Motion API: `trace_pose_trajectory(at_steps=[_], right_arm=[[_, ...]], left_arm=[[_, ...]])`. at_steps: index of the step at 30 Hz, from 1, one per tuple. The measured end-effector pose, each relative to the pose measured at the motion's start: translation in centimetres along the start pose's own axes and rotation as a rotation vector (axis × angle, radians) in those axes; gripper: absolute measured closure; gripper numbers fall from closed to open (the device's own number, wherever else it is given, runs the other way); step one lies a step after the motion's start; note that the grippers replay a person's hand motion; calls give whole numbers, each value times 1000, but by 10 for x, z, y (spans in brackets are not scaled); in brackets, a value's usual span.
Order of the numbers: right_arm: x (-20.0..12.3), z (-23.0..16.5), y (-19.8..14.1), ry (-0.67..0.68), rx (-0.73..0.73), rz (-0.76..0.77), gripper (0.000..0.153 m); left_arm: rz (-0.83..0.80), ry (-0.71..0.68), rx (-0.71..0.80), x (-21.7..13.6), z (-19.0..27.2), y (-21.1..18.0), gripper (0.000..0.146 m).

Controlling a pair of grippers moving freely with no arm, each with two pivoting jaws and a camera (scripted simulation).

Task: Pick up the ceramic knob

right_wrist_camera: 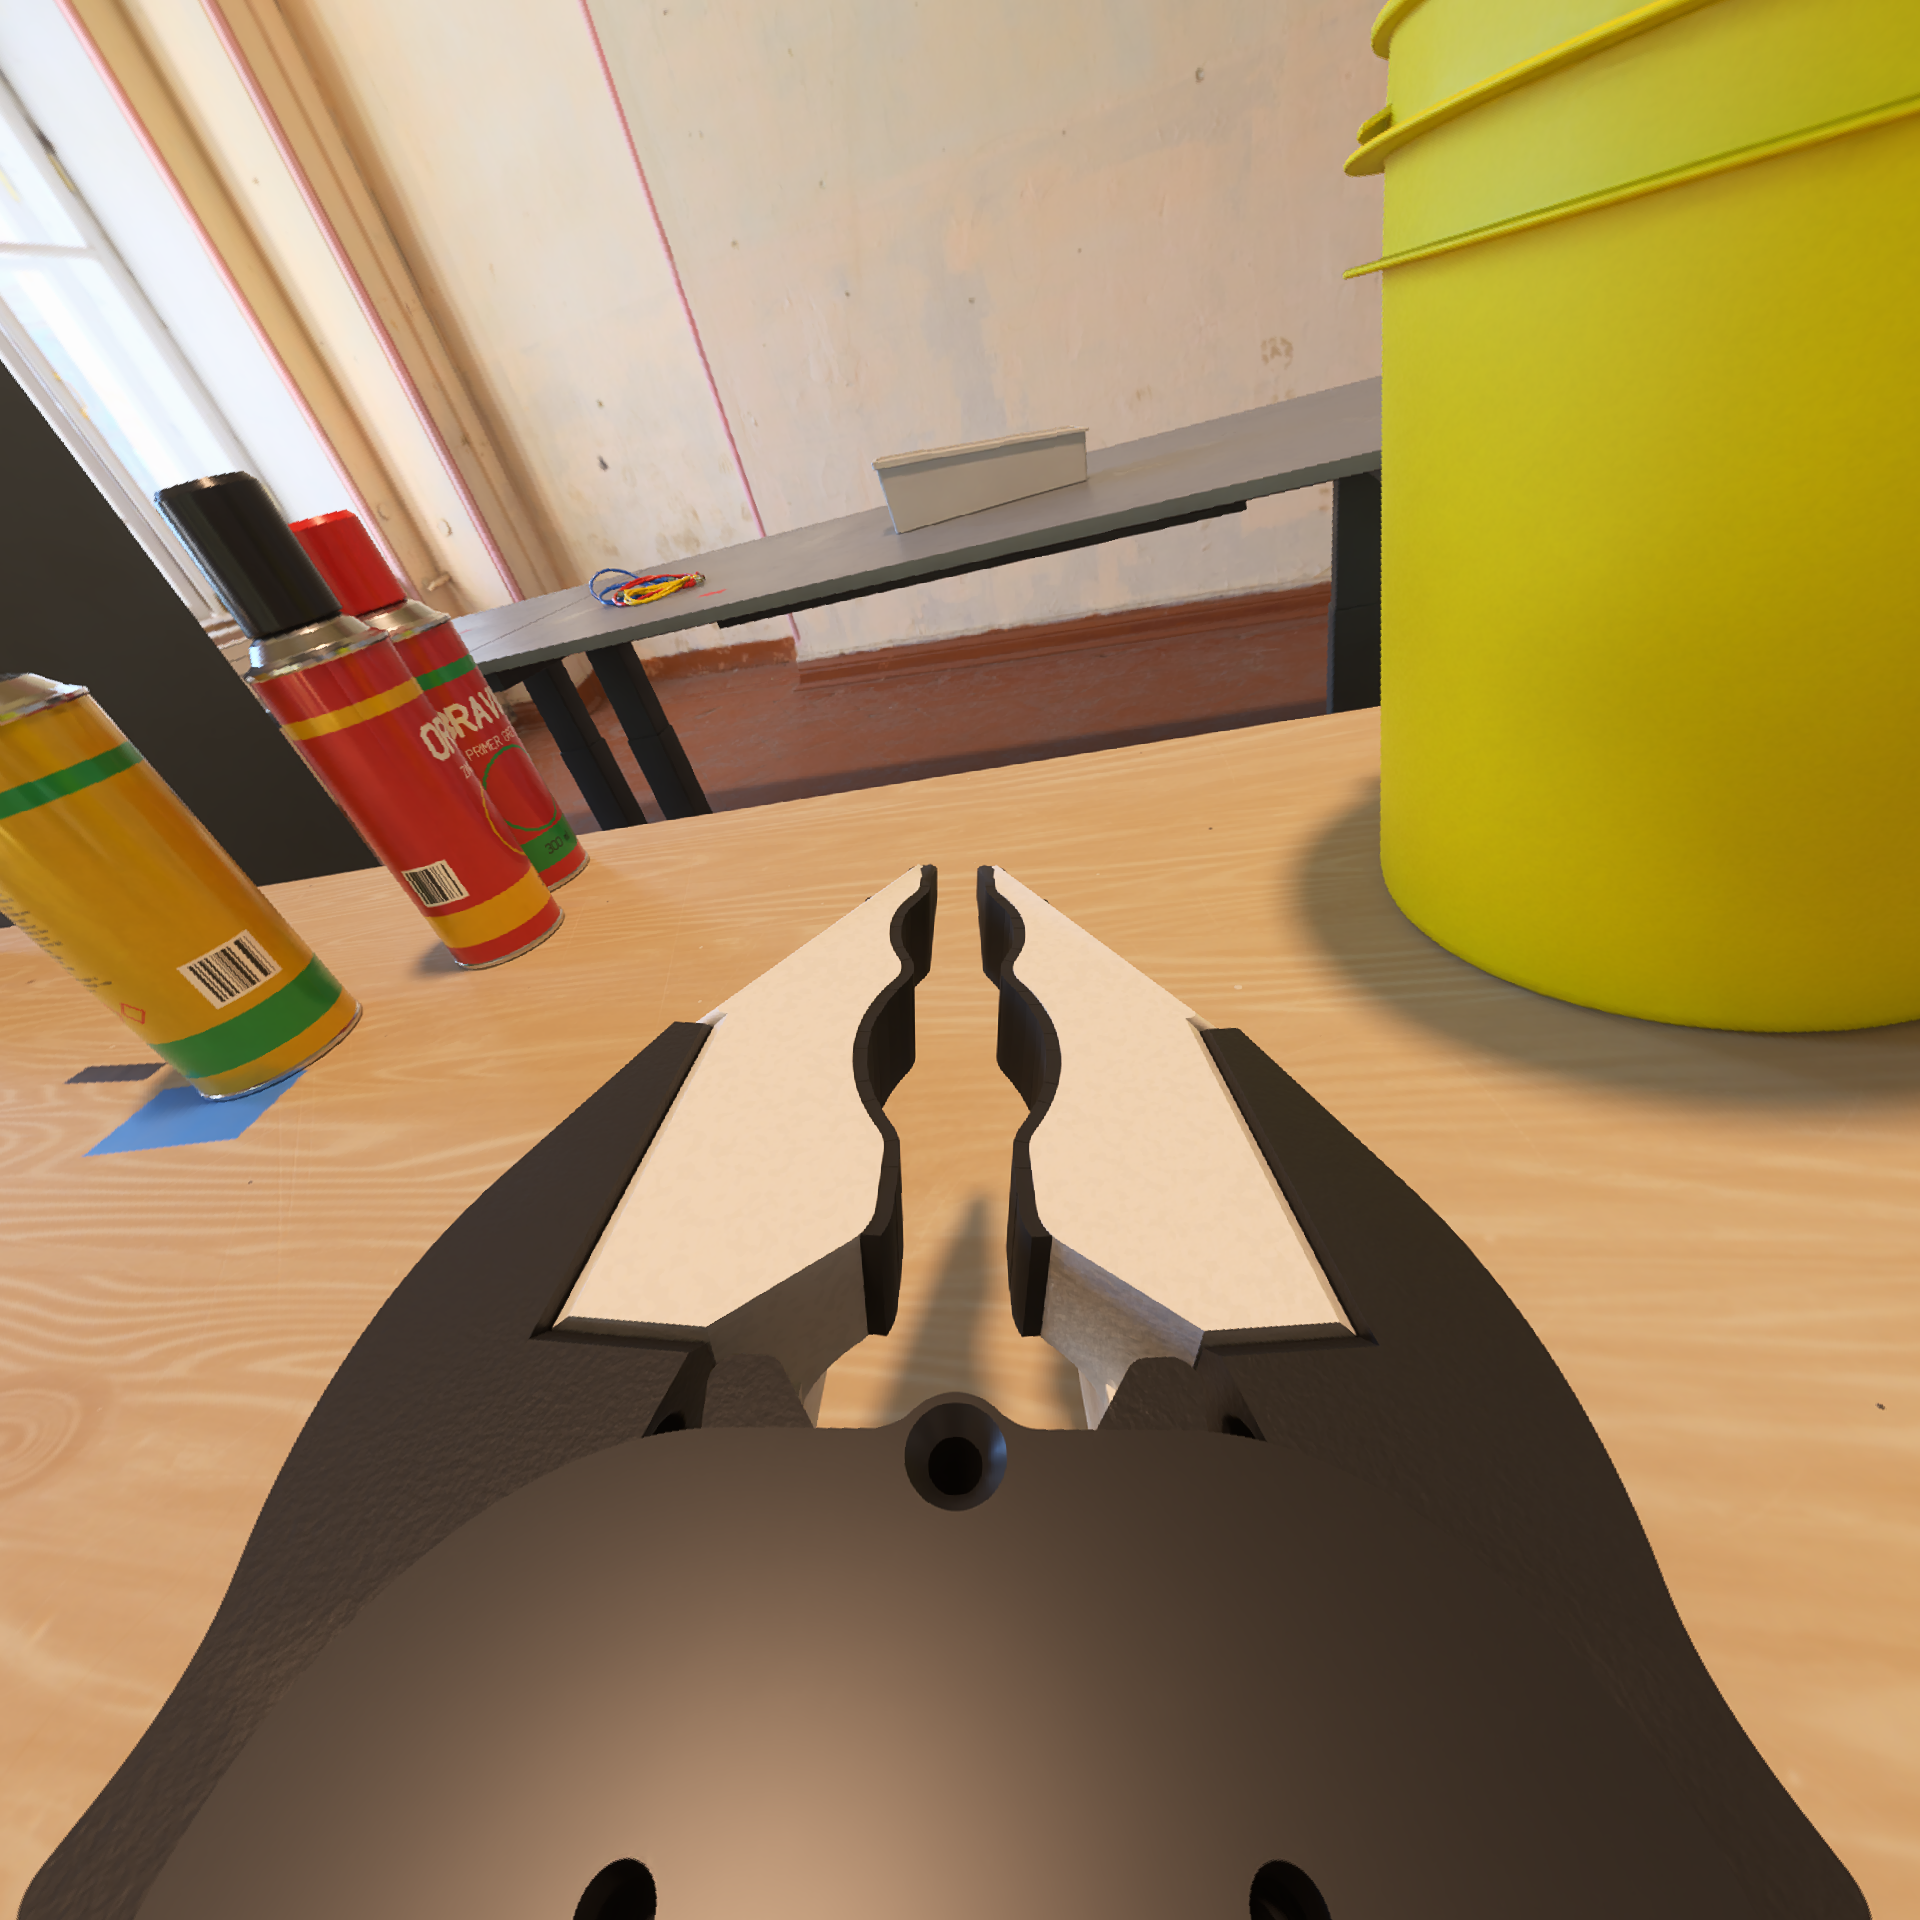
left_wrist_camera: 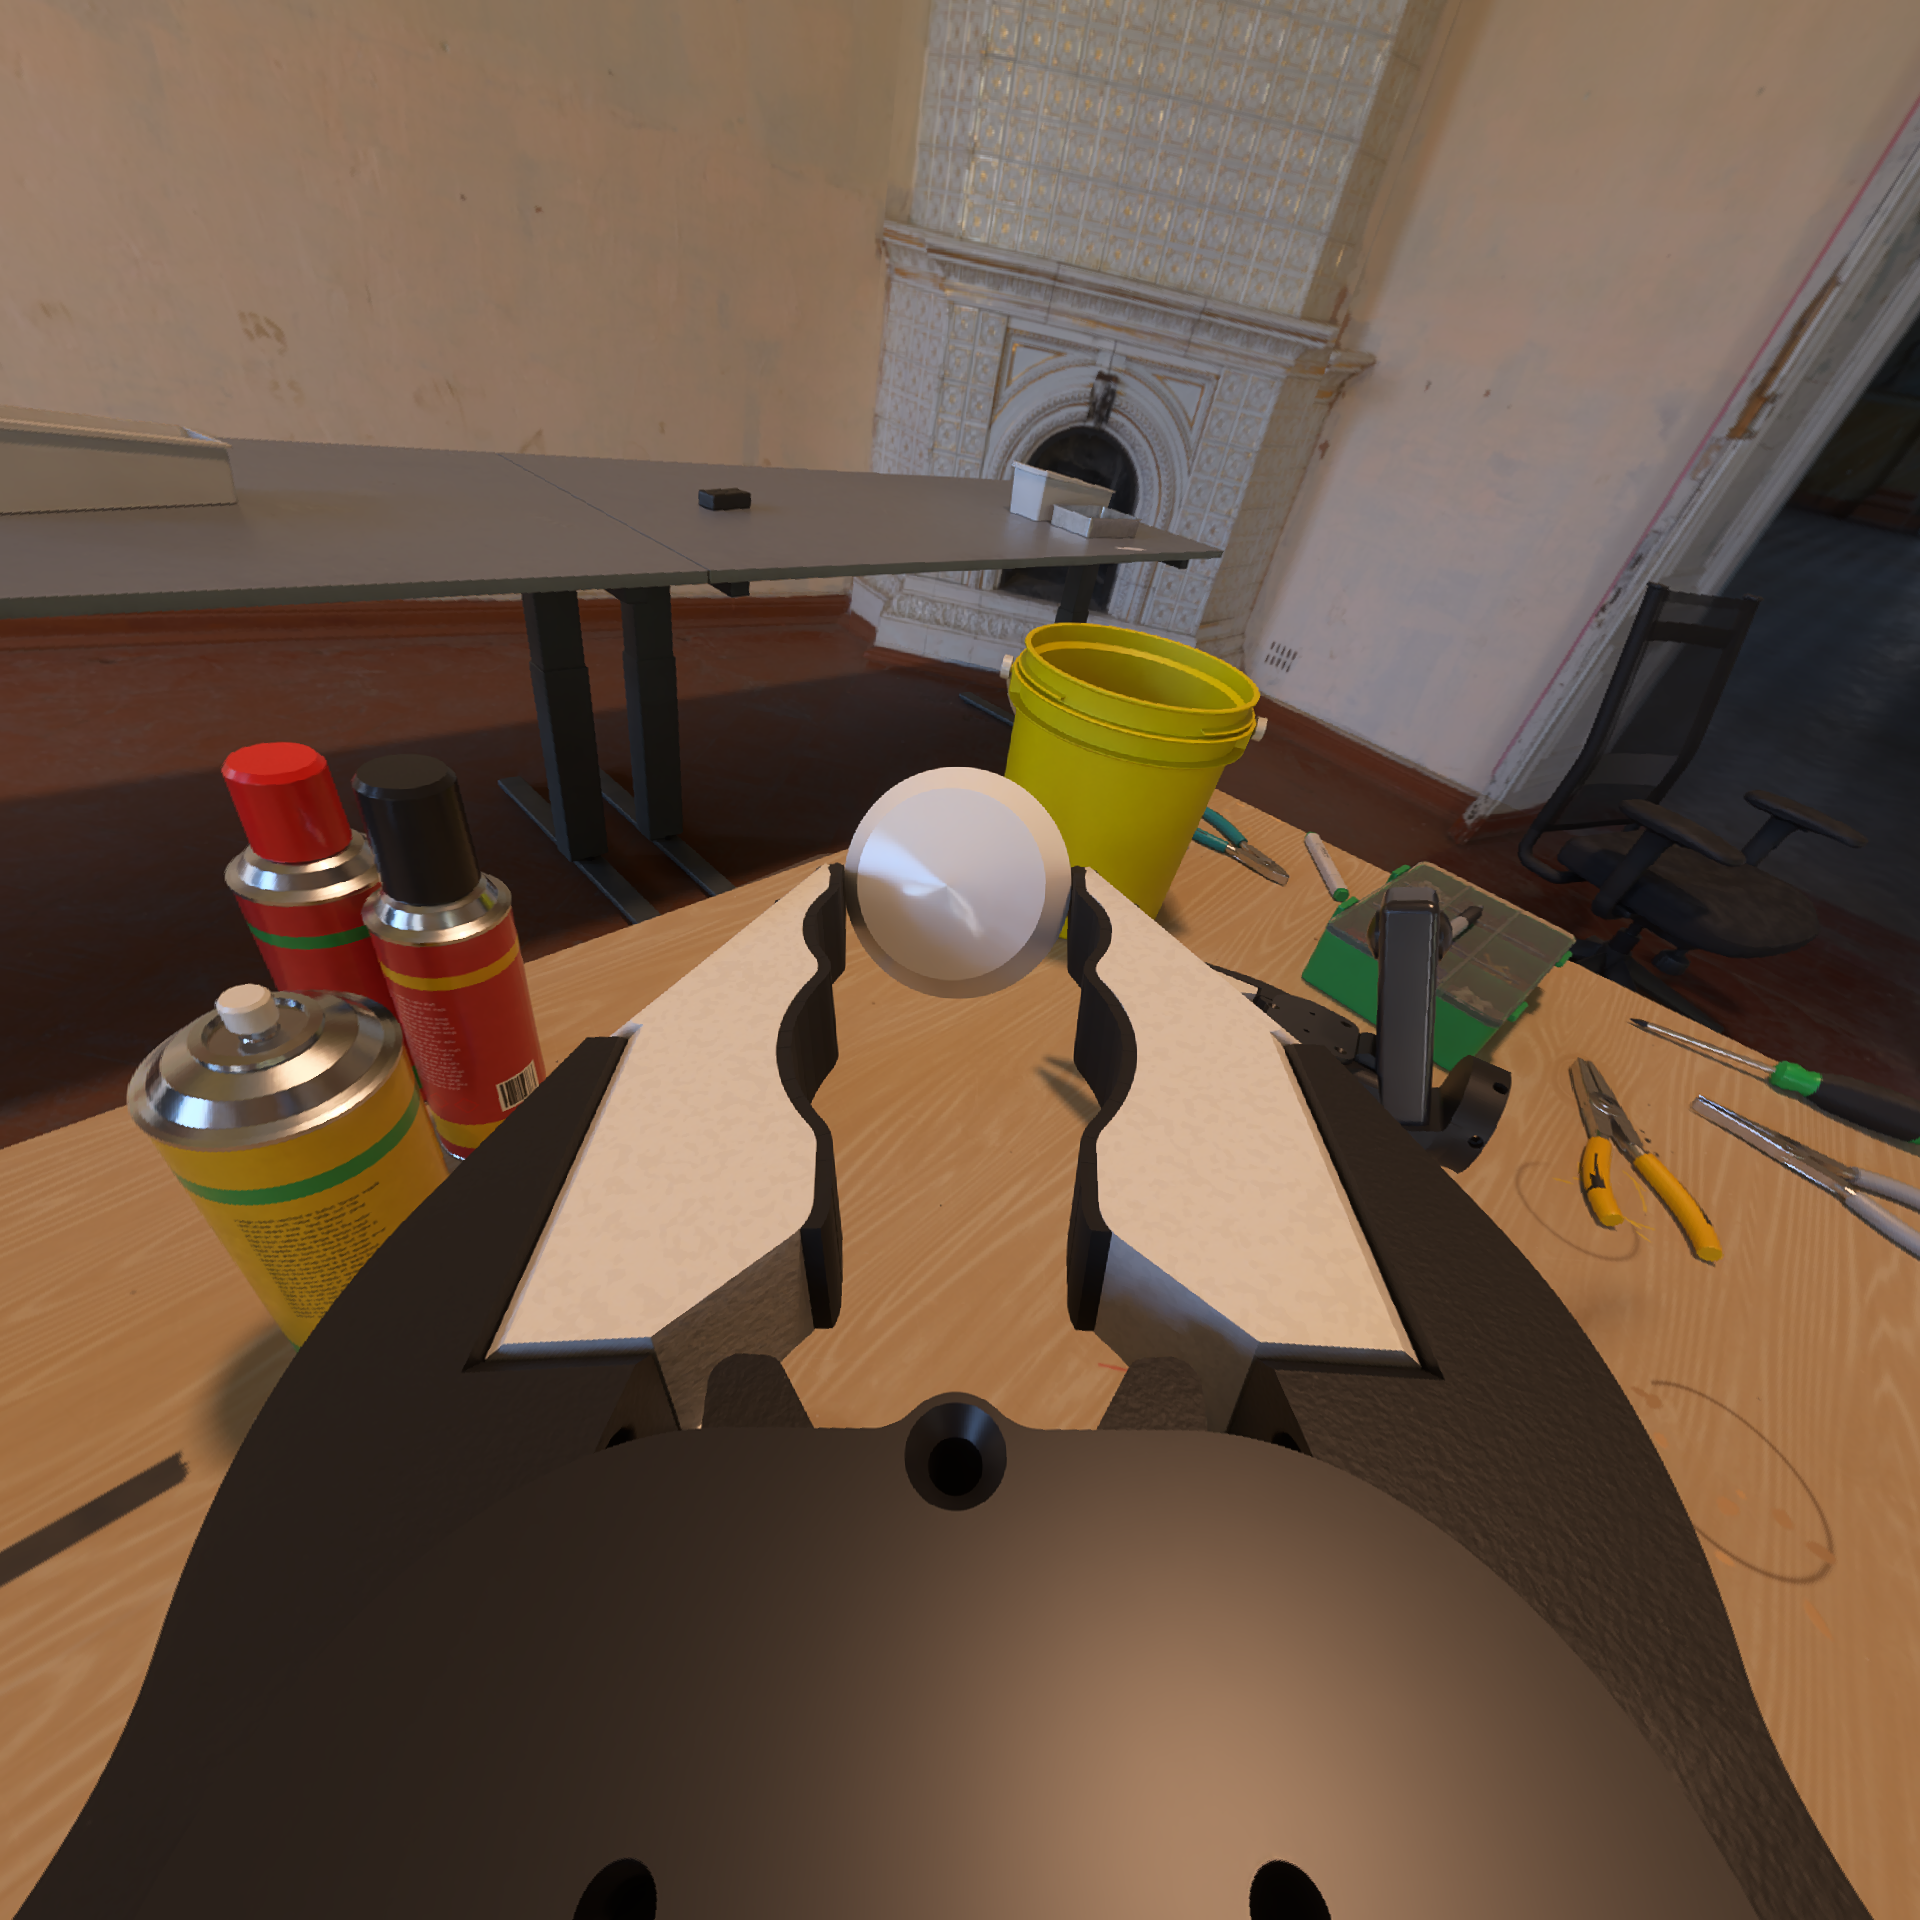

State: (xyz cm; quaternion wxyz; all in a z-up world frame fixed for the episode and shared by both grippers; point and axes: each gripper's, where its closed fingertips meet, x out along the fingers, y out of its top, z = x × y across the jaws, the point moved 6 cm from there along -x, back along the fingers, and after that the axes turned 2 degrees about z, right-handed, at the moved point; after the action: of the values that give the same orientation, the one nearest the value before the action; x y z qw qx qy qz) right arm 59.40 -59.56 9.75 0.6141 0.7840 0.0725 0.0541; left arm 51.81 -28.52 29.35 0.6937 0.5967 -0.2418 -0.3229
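Observation:
The ceramic knob (left_wrist_camera: 951, 883) is a round, glossy white piece with a grey rim. My left gripper (left_wrist_camera: 956, 906) is shut on it, its two fingertips pressing the knob's left and right sides, and holds it above the wooden table (left_wrist_camera: 935, 1101); a shadow lies on the wood below. My right gripper (right_wrist_camera: 956, 878) is low over the same table (right_wrist_camera: 1143, 883), with its jaws nearly together and nothing between them. The knob does not show in the right wrist view.
A yellow bucket (left_wrist_camera: 1127, 758) stands just behind the knob and close on the right in the right wrist view (right_wrist_camera: 1662, 520). Three spray cans (left_wrist_camera: 447, 935) stand at the left. A green box (left_wrist_camera: 1455, 956), a dark clamp (left_wrist_camera: 1408, 1018), pliers (left_wrist_camera: 1642, 1164) and a screwdriver (left_wrist_camera: 1808, 1081) lie at the right.

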Motion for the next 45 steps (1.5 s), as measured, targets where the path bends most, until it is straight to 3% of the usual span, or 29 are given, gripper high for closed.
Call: trace_pose_trajectory(at_steps=[45], right_arm=[[1,0,-1,3,8,-8,145]], left_arm=[[-10,-12,0,2,3,-1,103]])
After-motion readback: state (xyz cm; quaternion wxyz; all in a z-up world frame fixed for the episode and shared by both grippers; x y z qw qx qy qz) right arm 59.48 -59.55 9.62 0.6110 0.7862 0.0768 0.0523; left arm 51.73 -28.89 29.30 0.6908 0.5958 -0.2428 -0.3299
